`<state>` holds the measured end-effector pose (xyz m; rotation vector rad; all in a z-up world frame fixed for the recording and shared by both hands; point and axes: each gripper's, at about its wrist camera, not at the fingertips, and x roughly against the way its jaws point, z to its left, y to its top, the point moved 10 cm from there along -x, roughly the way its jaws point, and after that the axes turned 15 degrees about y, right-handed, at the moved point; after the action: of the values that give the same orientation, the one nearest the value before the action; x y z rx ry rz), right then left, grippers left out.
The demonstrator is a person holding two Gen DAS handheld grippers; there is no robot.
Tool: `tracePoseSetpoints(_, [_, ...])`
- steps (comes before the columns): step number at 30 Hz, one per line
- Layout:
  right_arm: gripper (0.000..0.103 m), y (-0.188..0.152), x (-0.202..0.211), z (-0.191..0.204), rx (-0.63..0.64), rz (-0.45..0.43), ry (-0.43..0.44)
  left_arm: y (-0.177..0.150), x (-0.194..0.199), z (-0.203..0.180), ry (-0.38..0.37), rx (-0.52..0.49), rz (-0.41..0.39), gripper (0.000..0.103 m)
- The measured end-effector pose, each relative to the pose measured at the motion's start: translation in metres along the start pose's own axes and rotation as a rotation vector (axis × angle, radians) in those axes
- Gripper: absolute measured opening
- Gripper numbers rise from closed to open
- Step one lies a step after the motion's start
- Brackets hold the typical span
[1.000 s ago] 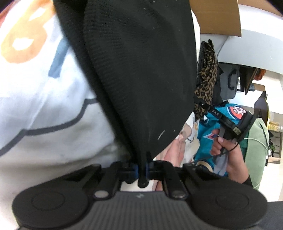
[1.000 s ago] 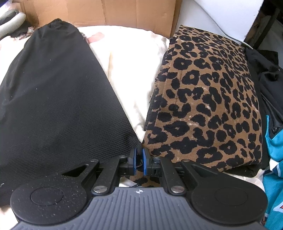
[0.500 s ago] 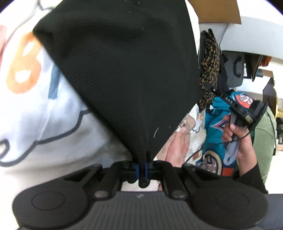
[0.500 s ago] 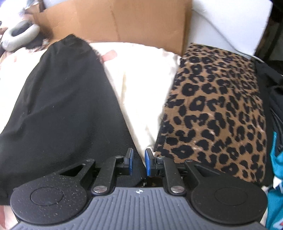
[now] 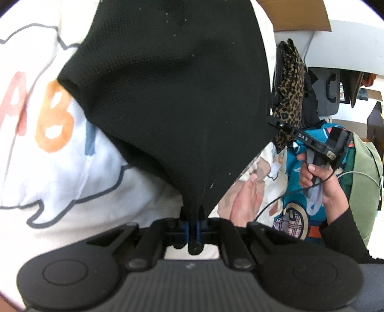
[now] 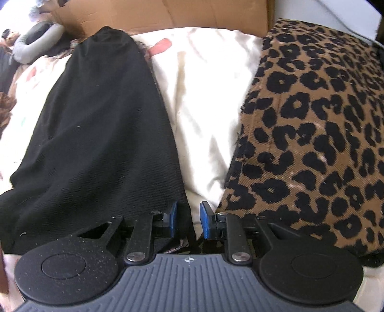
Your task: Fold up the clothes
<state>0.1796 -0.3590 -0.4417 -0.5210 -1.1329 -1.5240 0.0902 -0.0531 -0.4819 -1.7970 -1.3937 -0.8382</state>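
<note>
Pinching corner of black knit garment (image 5: 177,100) — your left gripper (image 5: 192,230) holds it lifted; right gripper (image 6: 188,219) spread beside its edge on cream bedsheet (image 6: 206,96). Soft, limp, light — grip hems, corners.

A home: bed sheet (image 6: 206,100), heaped clothes (image 5: 297,168), cardboard box (image 6: 168,14).
</note>
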Motion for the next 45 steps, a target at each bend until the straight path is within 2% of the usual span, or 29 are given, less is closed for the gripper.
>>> tracePoseSetpoints(7, [0.023, 0.005, -0.012, 0.005, -0.013, 0.009, 0.124, 0.001, 0.012, 0.01, 0.032, 0.005, -0.015, 0.006])
tracePoseSetpoints(9, [0.029, 0.007, -0.016, 0.007, -0.013, 0.008, 0.146, 0.001, 0.01, 0.012, 0.044, 0.007, -0.013, 0.006])
tracePoseSetpoints(10, [0.041, 0.008, -0.018, 0.007, -0.013, 0.007, 0.157, 0.001, 0.009, 0.013, 0.05, 0.007, -0.012, 0.006])
tracePoseSetpoints(15, [0.042, 0.013, -0.029, 0.011, -0.013, 0.004, 0.212, 0.001, 0.006, 0.015, 0.062, 0.006, -0.012, 0.006])
tracePoseSetpoints(19, [0.033, 0.017, -0.035, 0.013, -0.015, 0.005, 0.249, 0.002, 0.01, 0.018, 0.064, 0.007, -0.018, 0.006])
tracePoseSetpoints(27, [0.026, 0.016, -0.025, 0.012, -0.062, 0.008, 0.281, 0.0, 0.016, 0.032, 0.092, 0.027, -0.032, 0.006])
tracePoseSetpoints(30, [0.011, 0.016, -0.018, 0.015, -0.061, 0.013, 0.285, 0.0, 0.017, 0.034, 0.093, 0.032, -0.033, 0.006])
tracePoseSetpoints(38, [0.014, 0.024, -0.001, 0.019, -0.042, -0.04, 0.244, 0.0, 0.017, 0.037, 0.097, 0.033, -0.036, 0.006])
tracePoseSetpoints(41, [0.014, 0.028, -0.004, 0.022, -0.049, -0.048, 0.275, -0.001, 0.017, 0.04, 0.101, 0.037, -0.035, 0.006])
tracePoseSetpoints(45, [0.016, 0.024, -0.021, 0.021, -0.057, -0.017, 0.264, -0.001, 0.015, 0.04, 0.106, 0.04, -0.034, 0.006])
